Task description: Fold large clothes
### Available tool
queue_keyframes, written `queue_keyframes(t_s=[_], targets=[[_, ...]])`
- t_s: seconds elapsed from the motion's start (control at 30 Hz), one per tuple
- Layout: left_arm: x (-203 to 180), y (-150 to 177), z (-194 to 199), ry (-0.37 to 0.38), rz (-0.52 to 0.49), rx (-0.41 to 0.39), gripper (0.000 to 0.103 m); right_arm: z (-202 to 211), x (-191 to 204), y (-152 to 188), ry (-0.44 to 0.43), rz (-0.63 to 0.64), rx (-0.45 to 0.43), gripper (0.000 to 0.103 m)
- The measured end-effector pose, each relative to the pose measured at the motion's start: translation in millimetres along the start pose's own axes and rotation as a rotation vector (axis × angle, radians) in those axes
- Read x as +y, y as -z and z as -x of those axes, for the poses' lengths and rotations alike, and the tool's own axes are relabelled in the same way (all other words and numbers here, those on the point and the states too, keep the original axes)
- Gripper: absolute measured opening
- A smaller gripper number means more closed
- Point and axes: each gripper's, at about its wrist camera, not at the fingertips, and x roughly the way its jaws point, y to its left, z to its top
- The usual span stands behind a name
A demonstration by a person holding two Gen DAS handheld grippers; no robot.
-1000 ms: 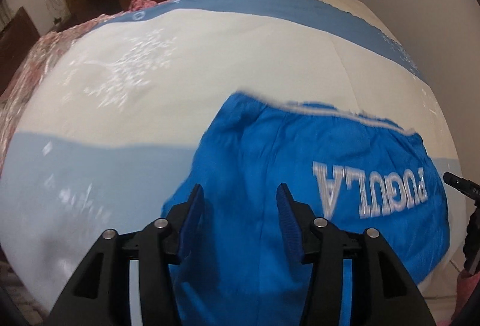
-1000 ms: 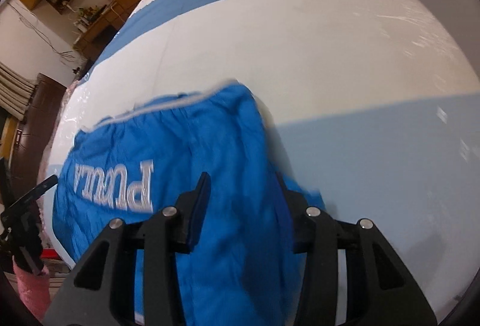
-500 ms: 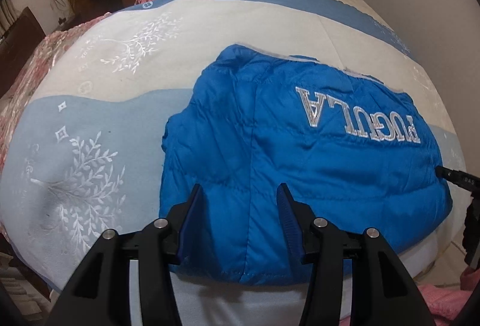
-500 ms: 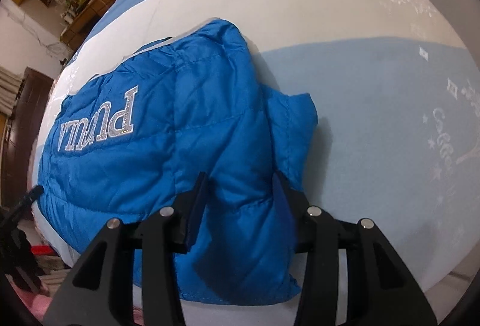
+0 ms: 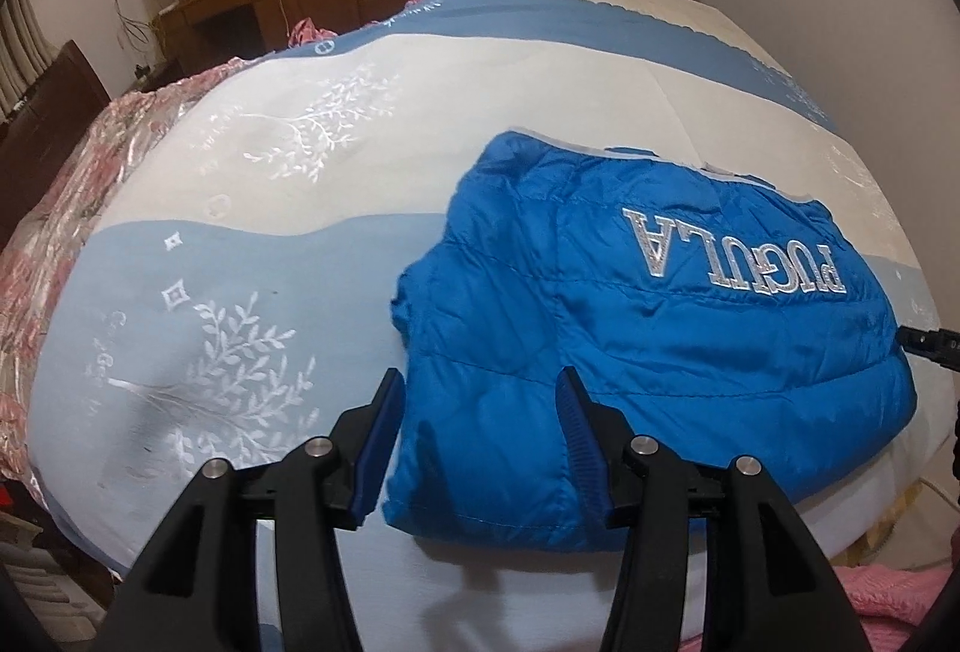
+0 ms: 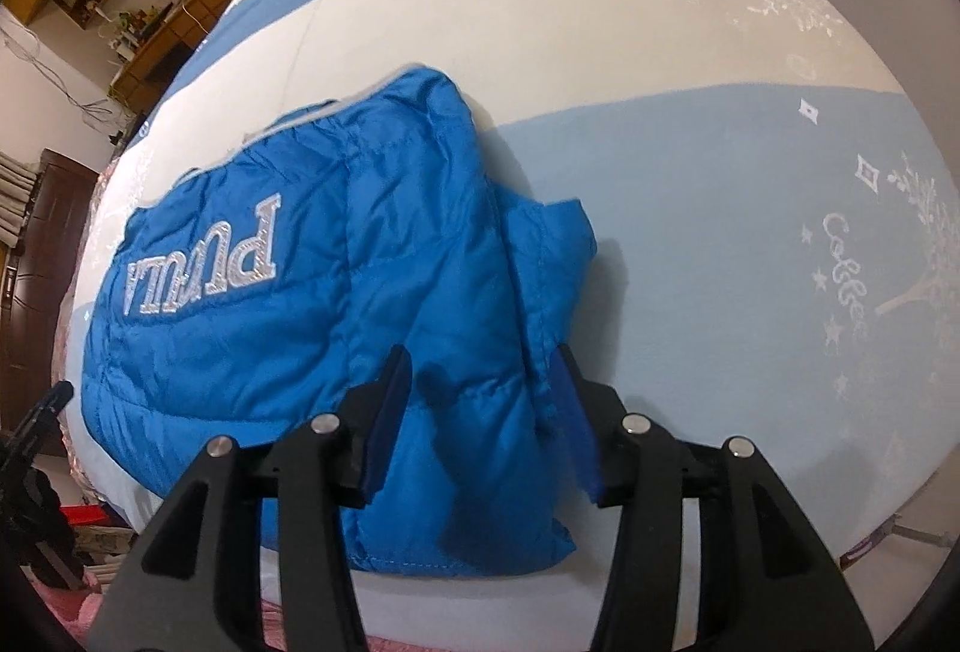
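Garment: a blue quilted jacket (image 5: 648,340), already folded into a thick bundle, lies on the bed (image 5: 252,256) near the bed's near edge, its silver lettering (image 5: 735,262) facing up.

Left hand-held gripper (image 5: 477,415): jaws wide apart, holding nothing; the bundle's near left corner sits in the gap between the two blue pads, at 12 o'clock from it.

Right hand-held gripper (image 6: 483,406): also spread wide and empty; the bundle's near right portion lies straight ahead between its fingers, with a loose flap (image 6: 558,256) sticking out toward 1 o'clock.

Long axis: the bundle runs side to side, roughly 9 to 3 o'clock, across both grippers, so each one faces its own end.

Nearer side: neither clearly; both sit just at the near hem, one per corner.

Contact: whether the pads touch the fabric cannot be told.

Judgement: the fold looks nearly done; the protruding flap on the right probably still needs tucking, which would fall to the right gripper.
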Motion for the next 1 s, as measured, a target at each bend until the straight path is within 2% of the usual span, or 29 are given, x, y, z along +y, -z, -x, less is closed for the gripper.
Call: queue_keyframes(t_s=[0.07,0.23,0.4,0.5,0.6,0.7,0.83,0.9,1.0], targets=[[2.1,-1.7,0.4,0.005,-0.005,-0.004,0.053,-7.9,0.6,2.1,0.005,-0.010,0.015,0.048],[12.6,-4.2,-7.8,0.049,0.016,0.012,0.063,-17.1,-3.6,4.1,-0.001,-0.050,0.018,0.054],[43.0,-4.0,-27.2,0.164,0.118,0.062,0.075,-19.5,-4.7,3.6,0.009,-0.064,0.011,0.057],[63.1,-2.5,-43.5,0.261,0.190,0.100,0.078,-23.7,-3.1,2.5,0.017,-0.072,0.009,0.059],[74.4,-1.3,-58.9,0.321,0.221,0.128,0.079,-25.8,-2.3,3.1,0.027,-0.076,0.006,0.060],[79.2,-0.6,-73.1,0.388,0.251,0.154,0.079,-26.8,-2.6,3.1,0.030,-0.090,0.008,0.061],[78.0,-1.1,-98.3,0.518,0.277,0.207,0.082,-28.5,-4.2,3.0,0.031,-0.107,0.012,0.062],[76.3,-0.1,-113.4,0.544,0.293,0.240,0.087,-30.0,-3.6,2.3,0.031,-0.115,0.014,0.063],[74.0,-2.8,-124.3,0.594,0.306,0.232,0.092,-33.0,-6.4,1.2,0.019,-0.132,0.018,0.065]])
